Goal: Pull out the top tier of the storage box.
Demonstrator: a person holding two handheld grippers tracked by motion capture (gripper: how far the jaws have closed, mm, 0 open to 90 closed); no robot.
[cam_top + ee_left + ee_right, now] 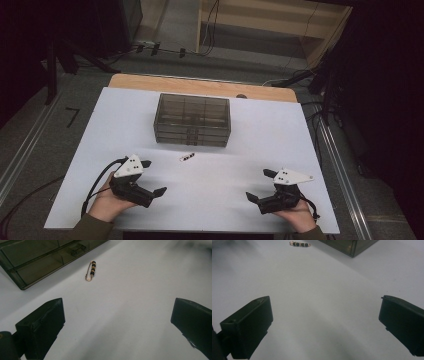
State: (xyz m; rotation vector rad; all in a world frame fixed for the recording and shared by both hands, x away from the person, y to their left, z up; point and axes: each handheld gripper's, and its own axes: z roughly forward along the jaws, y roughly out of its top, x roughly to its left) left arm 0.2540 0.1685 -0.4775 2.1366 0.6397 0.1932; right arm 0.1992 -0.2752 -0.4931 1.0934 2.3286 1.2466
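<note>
While the beaded pin [187,157] lies on the white tabletop [250,150] just before the smoked drawer box [192,119], left tongs [153,177] and right tongs [260,185] gape wide, holding nothing.

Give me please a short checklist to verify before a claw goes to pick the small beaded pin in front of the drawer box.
1. Left claw open, nothing between the jaws: ok.
2. Right claw open, nothing between the jaws: ok.
3. Beaded pin lies free on the white table, apart from the drawer box: ok.
4. Path from the left claw to the pin has nothing in the way: ok.
5. Drawers of the box closed: ok, by the left claw's view.
6. Pin clasp closed: cannot tell.
</note>
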